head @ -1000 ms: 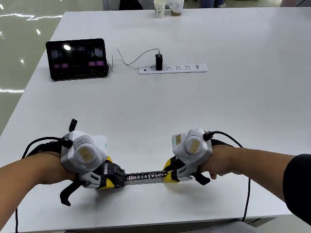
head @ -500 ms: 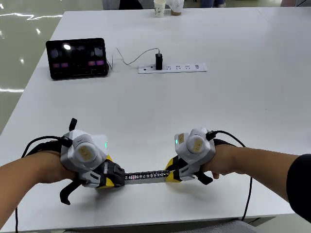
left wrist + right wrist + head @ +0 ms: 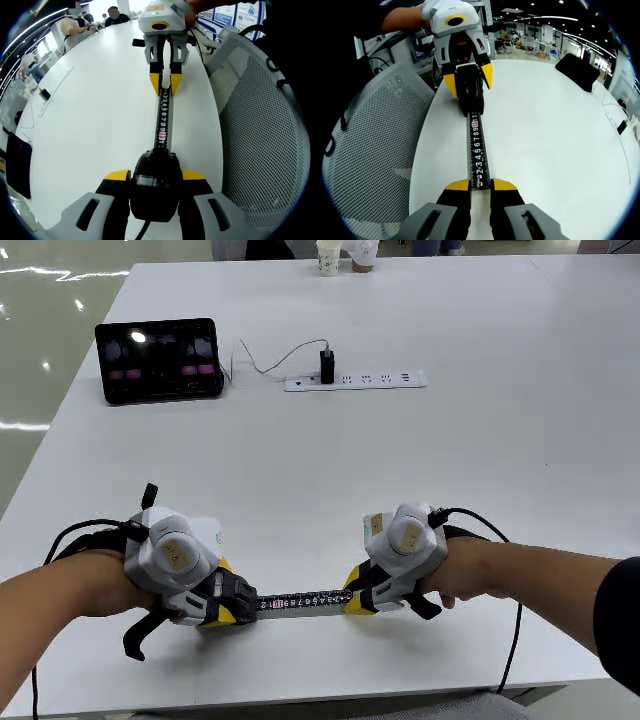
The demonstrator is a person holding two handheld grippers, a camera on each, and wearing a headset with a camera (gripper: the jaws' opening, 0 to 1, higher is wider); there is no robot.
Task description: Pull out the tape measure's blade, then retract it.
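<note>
The black tape measure case (image 3: 237, 600) (image 3: 155, 182) (image 3: 469, 90) rests near the table's front edge, with my left gripper (image 3: 228, 602) (image 3: 152, 176) shut on it. Its black blade (image 3: 300, 600) (image 3: 163, 117) (image 3: 476, 150), marked with white numbers, stretches a short way to the right. My right gripper (image 3: 350, 601) (image 3: 480, 185) is shut on the blade's end. In the left gripper view the right gripper (image 3: 165, 85) faces me at the blade's far end. In the right gripper view the left gripper (image 3: 468, 77) holds the case at the far end.
A dark tablet (image 3: 158, 360) stands at the back left. A white power strip (image 3: 355, 381) with a black plug and cable lies beyond the middle. Paper cups (image 3: 328, 257) sit at the far edge. A mesh chair back (image 3: 255, 125) (image 3: 370, 145) is by the table's front edge (image 3: 300, 705).
The right gripper has drawn slightly to the right, so a little more blade shows between the grippers. The left gripper and case have stayed put.
</note>
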